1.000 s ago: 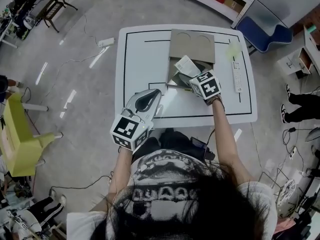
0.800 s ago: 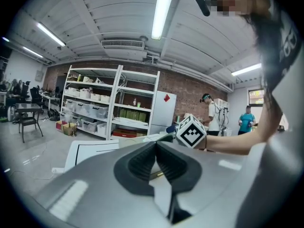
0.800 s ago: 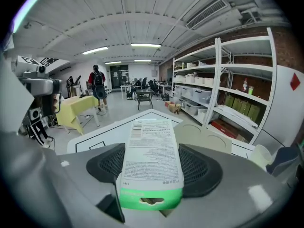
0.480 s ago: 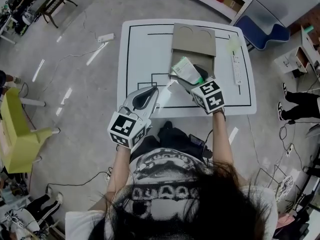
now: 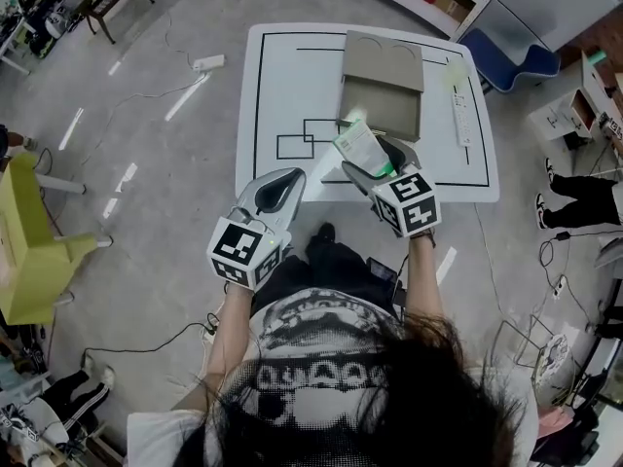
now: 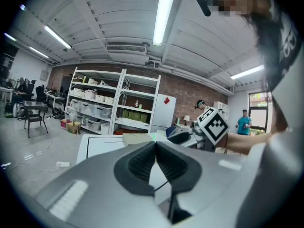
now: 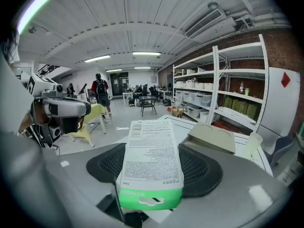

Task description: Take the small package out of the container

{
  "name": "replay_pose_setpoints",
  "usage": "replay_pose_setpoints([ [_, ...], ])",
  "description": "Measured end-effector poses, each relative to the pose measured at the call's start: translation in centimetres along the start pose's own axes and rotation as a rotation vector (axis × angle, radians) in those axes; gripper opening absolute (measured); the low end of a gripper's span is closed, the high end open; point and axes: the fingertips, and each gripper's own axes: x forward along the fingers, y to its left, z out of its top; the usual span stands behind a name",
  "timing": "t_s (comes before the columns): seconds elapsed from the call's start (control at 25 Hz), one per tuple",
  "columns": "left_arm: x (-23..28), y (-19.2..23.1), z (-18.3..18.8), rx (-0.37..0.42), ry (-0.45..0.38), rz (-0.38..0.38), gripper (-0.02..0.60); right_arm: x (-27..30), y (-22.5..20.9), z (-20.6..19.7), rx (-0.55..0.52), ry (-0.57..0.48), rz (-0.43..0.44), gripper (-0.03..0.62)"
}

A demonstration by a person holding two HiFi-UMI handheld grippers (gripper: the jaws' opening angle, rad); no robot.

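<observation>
My right gripper (image 5: 375, 163) is shut on the small package (image 5: 358, 146), a flat white pack with a green end. In the right gripper view the small package (image 7: 151, 163) lies pinched between the two dark pads, print side up. It hangs above the table's near edge, clear of the grey cardboard container (image 5: 382, 84), which stands at the table's far middle; the container (image 7: 212, 137) shows ahead to the right. My left gripper (image 5: 275, 185) hovers off the table's near left edge, jaws closed together on nothing. In the left gripper view its pads (image 6: 144, 164) meet.
The white table (image 5: 282, 76) carries black outlined squares (image 5: 306, 138) at its left middle. A white remote (image 5: 461, 116) lies along the right side. A power strip (image 5: 207, 62) and cable lie on the floor to the left. Shelving stands beyond the table. People stand in the distance.
My right gripper has pulled back toward me and lifted with the package, away from the container. The left gripper has stayed shut near the table's edge.
</observation>
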Motion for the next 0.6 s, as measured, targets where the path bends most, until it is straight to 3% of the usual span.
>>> replay_pose_setpoints([
  [0.6,-11.0,-3.3,-4.7,-0.042,-0.006,0.014,0.0,-5.2,11.2,-2.4,0.02,-0.01,0.001,0.367],
])
